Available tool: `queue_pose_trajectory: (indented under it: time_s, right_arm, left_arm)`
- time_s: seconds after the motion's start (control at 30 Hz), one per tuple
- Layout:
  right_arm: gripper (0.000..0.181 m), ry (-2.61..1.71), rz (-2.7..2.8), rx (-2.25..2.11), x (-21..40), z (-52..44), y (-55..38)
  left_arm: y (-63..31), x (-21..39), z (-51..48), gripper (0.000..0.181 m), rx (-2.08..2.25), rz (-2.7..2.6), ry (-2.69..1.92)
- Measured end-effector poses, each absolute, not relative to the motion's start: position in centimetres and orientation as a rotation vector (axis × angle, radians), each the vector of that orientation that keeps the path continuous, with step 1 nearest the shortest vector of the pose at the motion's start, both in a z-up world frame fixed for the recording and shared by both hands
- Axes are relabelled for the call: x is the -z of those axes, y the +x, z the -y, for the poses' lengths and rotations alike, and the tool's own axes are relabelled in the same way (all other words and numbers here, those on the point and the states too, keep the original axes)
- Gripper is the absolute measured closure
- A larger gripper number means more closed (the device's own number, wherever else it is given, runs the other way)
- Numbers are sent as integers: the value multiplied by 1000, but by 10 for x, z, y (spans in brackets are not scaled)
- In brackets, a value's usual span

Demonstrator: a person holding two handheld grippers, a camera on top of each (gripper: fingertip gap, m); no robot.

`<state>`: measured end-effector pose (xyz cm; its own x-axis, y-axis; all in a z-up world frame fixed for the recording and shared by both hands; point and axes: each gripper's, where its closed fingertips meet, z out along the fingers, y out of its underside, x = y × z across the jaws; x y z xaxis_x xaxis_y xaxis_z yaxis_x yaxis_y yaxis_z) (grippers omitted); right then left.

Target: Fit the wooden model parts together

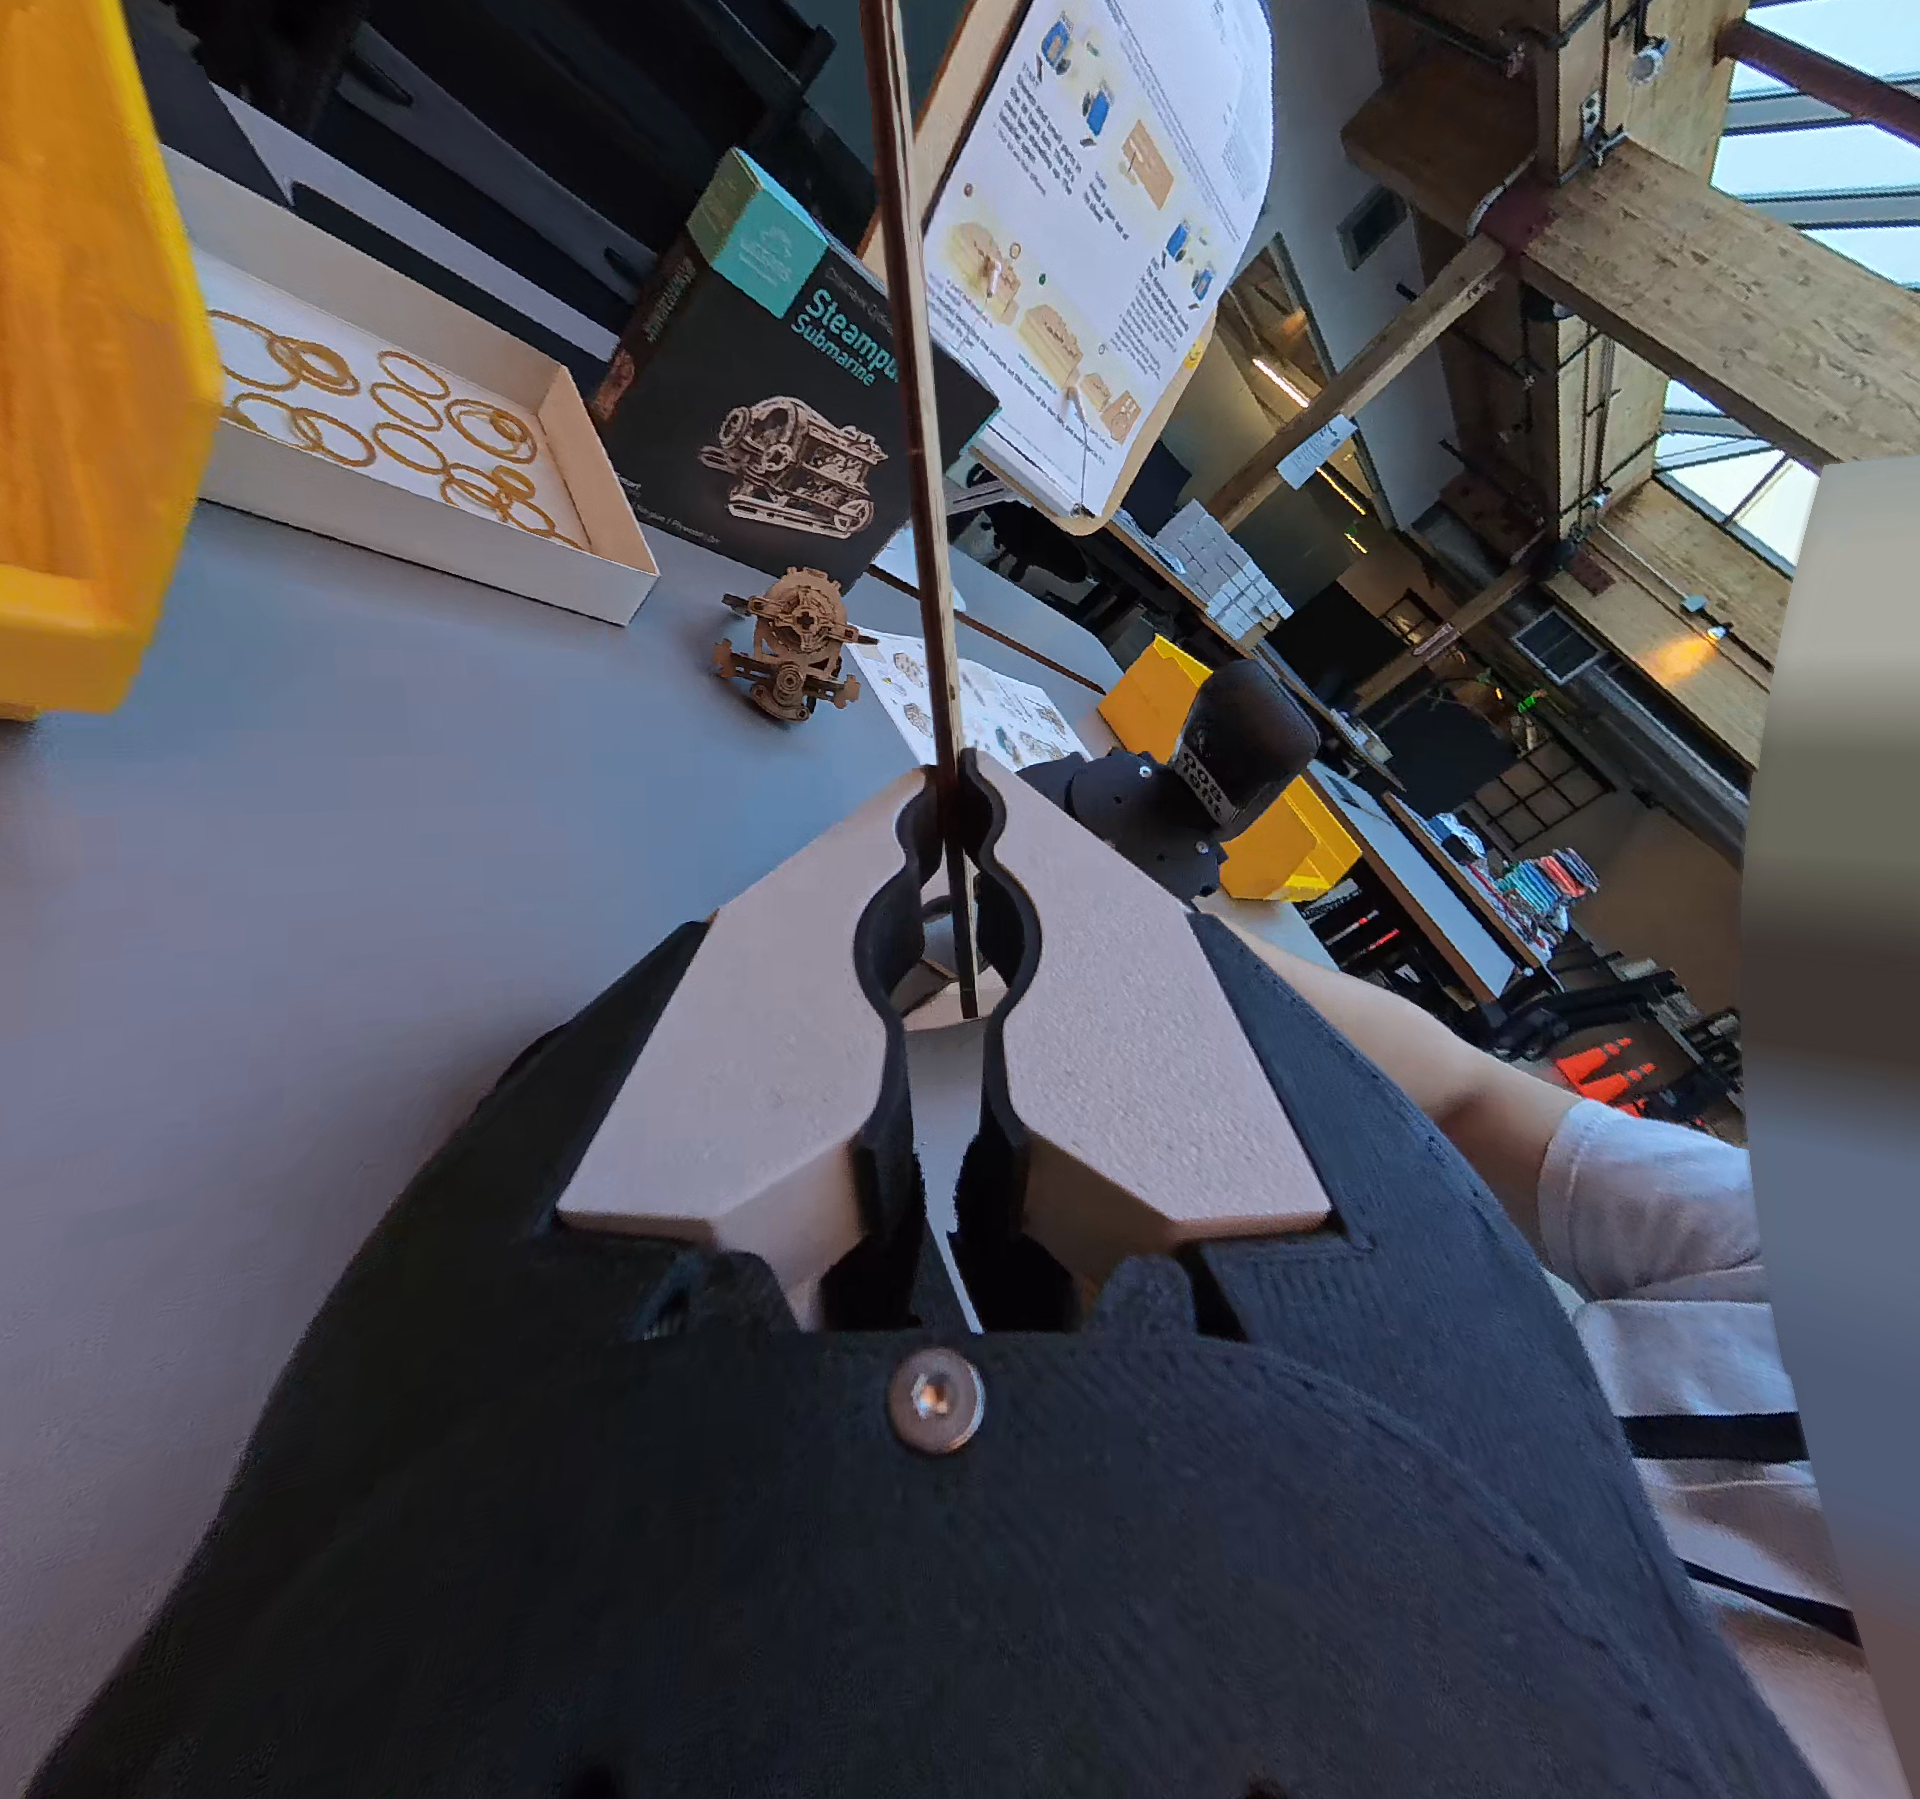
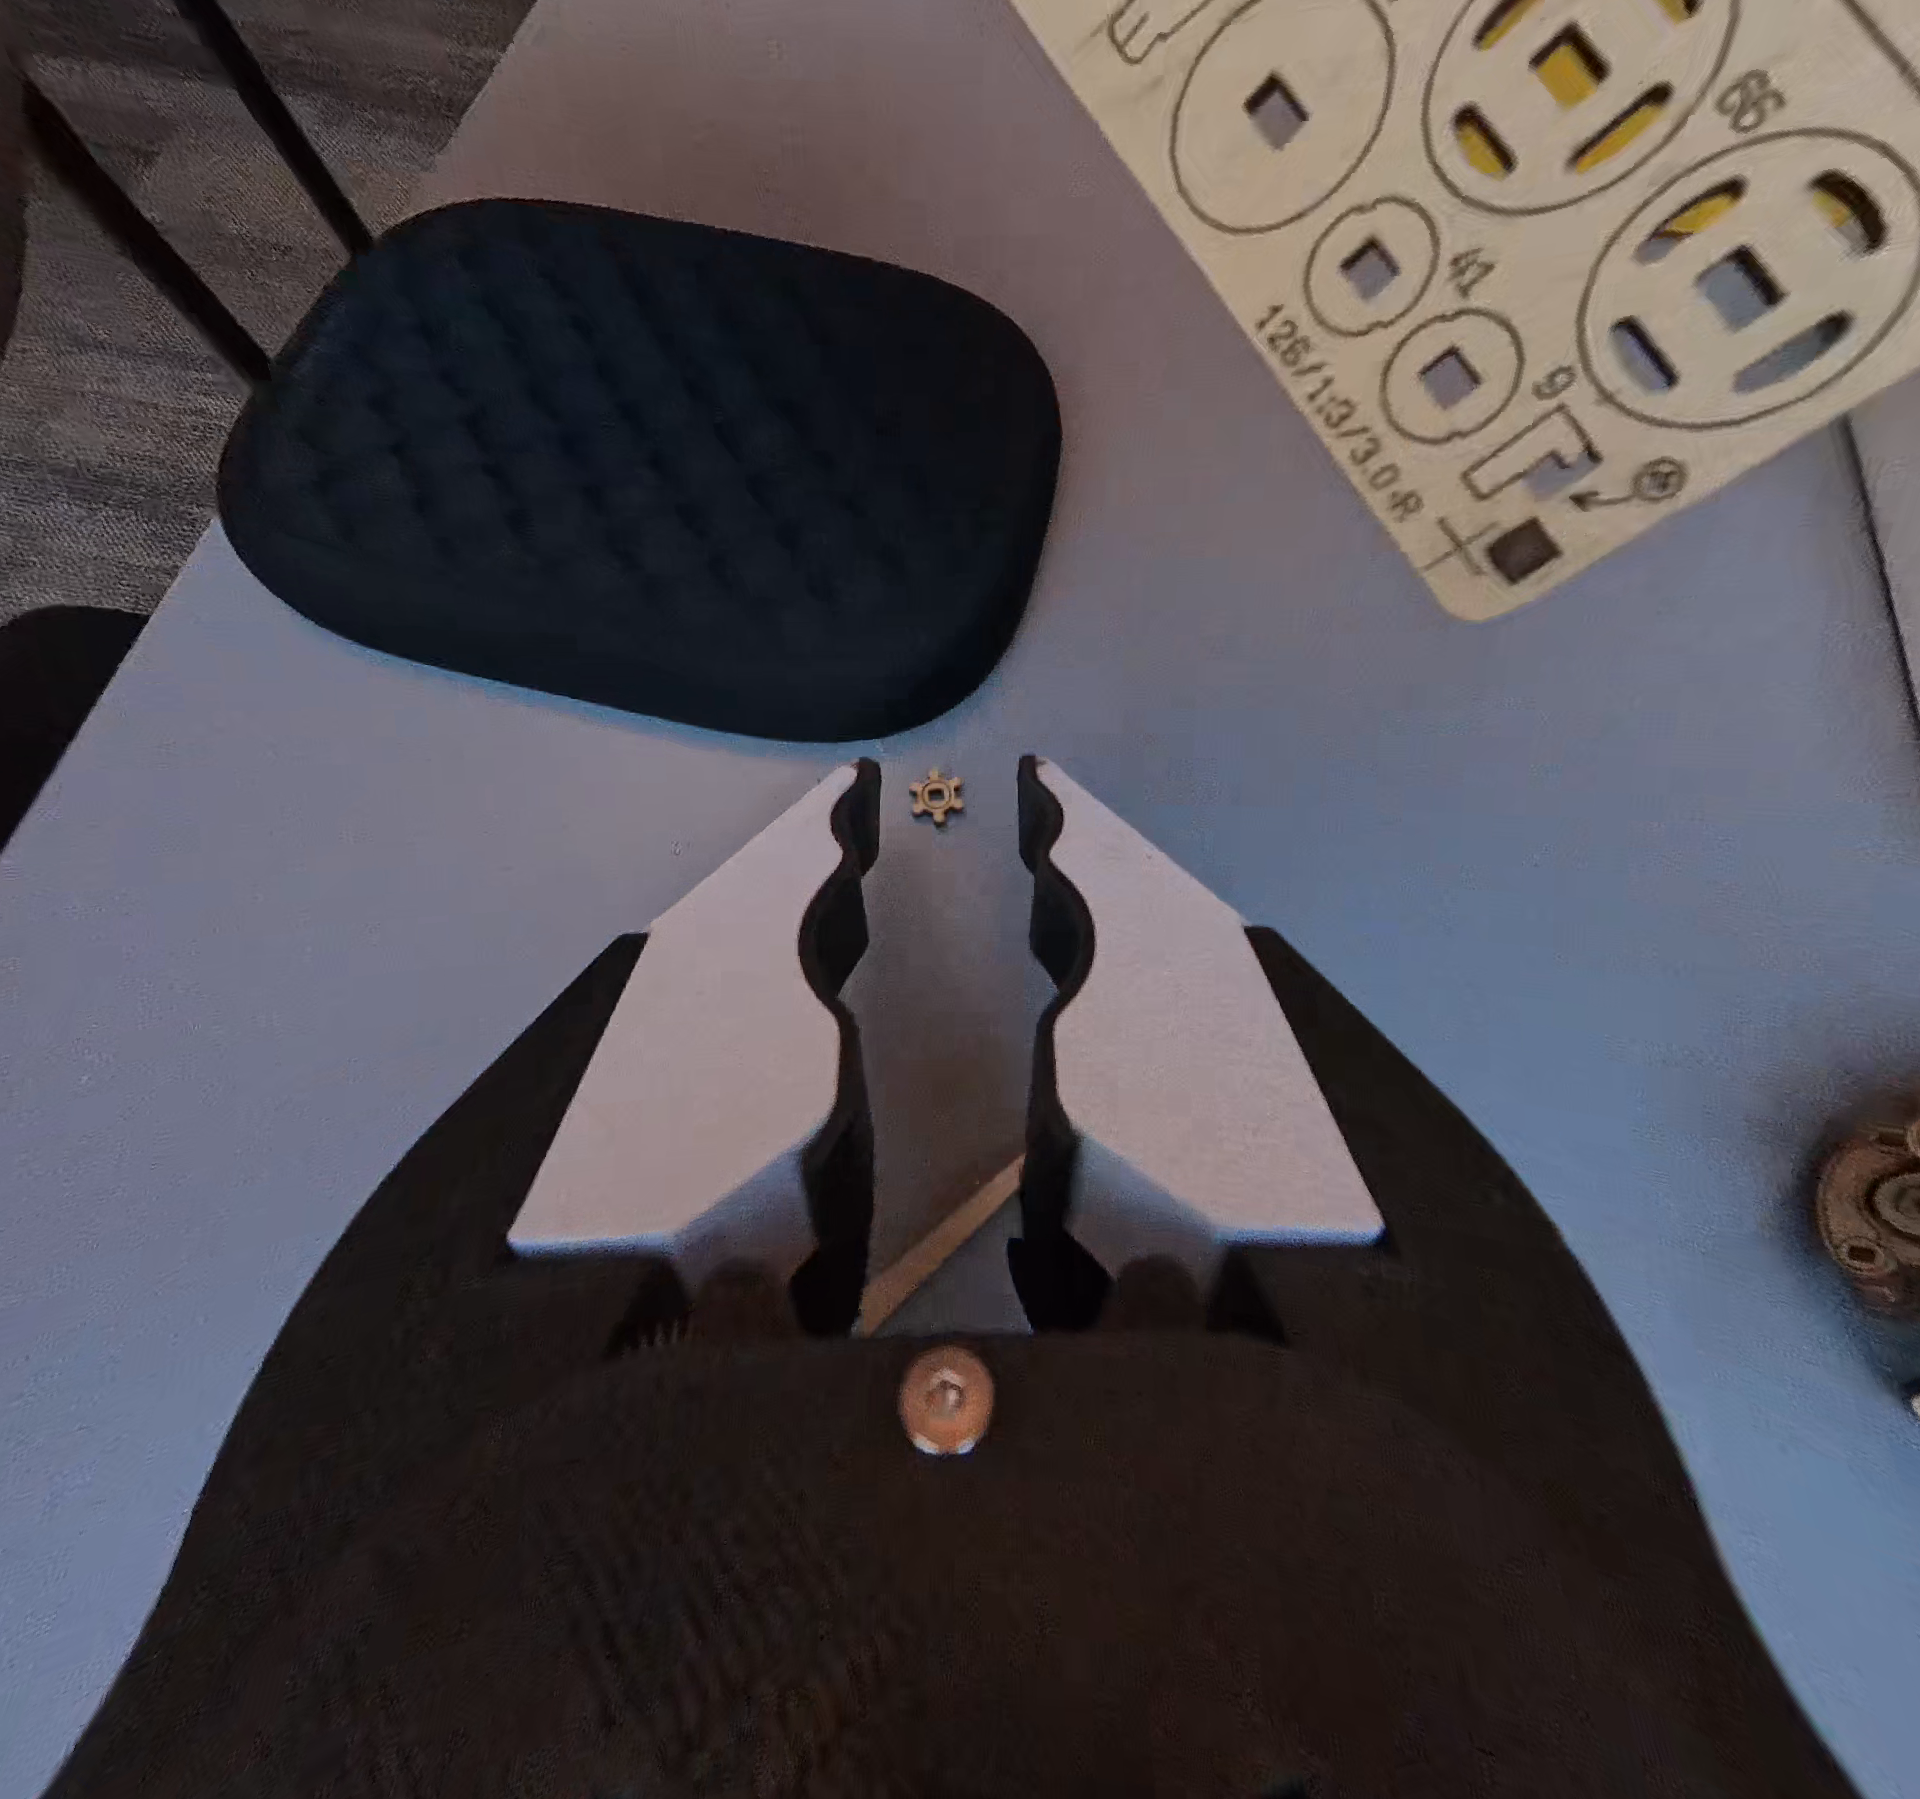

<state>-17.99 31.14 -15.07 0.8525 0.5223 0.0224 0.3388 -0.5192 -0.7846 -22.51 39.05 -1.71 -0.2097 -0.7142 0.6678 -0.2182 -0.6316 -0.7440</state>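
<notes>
My left gripper (image 1: 951, 793) is shut on the edge of a thin wooden parts sheet (image 1: 902, 295), seen edge-on and rising out of the top of the view. That sheet shows flat in the right wrist view (image 2: 1475, 191), with laser-cut round parts in it, held above the table. My right gripper (image 2: 940, 767) is open, pointing down at the table. A tiny wooden gear (image 2: 936, 797) lies on the table between its fingertips. A built wooden model (image 1: 792, 643) stands on the table in the left wrist view; its edge shows in the right wrist view (image 2: 1875, 1219).
A black quilted pad (image 2: 644, 461) lies just beyond the gear. A thin wooden stick (image 2: 935, 1250) lies under the right gripper. A white tray of rubber bands (image 1: 416, 440), a yellow bin (image 1: 83, 295), the kit box (image 1: 790, 378) and an instruction board (image 1: 1112, 222) stand behind. There is about 15 cm between the tips of the two grippers. My right tips are roughly 15 cm from the built wooden model (image 1: 792, 643).
</notes>
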Motion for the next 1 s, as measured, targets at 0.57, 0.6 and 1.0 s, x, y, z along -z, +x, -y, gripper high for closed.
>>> queue_pose_trajectory:
  time_s: [0.57,0.6,1.0]
  right_arm:
    - [174,-2260,441,-17,105,-171,-86]
    - [174,-2267,404,10,105,-155,-77]
    - [174,-2300,80,73,137,-42,-16]
  left_arm:
    - [-207,62,-348,181,2006,-1401,-1972]
    - [-208,63,-342,181,2018,-1427,-1992]
    - [-211,67,-308,181,2143,-1454,-2189]
